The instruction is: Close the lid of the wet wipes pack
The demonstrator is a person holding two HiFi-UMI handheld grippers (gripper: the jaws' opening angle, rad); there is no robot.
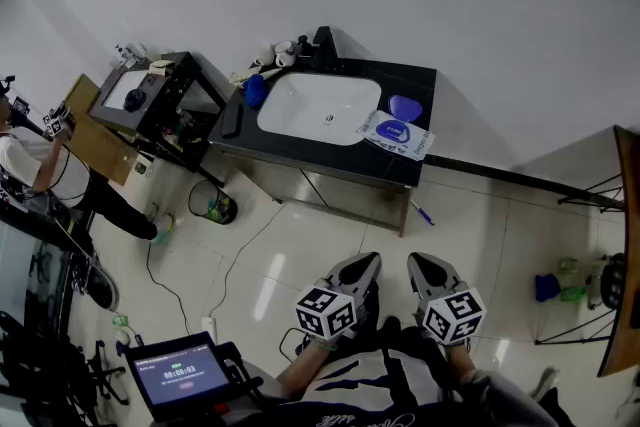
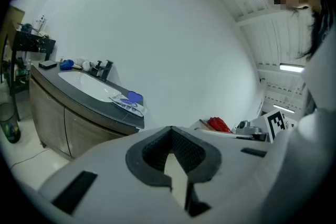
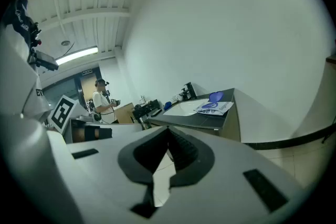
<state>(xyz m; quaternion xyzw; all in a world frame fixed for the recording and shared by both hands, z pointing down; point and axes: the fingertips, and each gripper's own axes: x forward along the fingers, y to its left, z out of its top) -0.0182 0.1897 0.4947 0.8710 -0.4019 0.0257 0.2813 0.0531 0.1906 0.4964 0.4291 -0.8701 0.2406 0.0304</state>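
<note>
The wet wipes pack (image 1: 397, 136) lies flat on the dark counter (image 1: 425, 75), to the right of the white sink basin (image 1: 318, 105). Its round blue lid (image 1: 405, 105) stands flipped open behind it. The pack (image 2: 125, 105) with its lid (image 2: 135, 97) shows small and far off in the left gripper view, and the pack (image 3: 214, 108) with its lid (image 3: 216, 96) likewise in the right gripper view. My left gripper (image 1: 363, 262) and right gripper (image 1: 421, 263) hang side by side over the floor, well short of the counter. Both are shut and hold nothing.
A faucet (image 1: 322, 45) and a blue object (image 1: 254, 90) sit at the back and left of the sink. A black cart (image 1: 165, 95) stands left of the counter, with a person (image 1: 25, 160) beyond it. A green bottle (image 1: 222, 208) and cables lie on the floor; a screen (image 1: 180, 375) is at the lower left.
</note>
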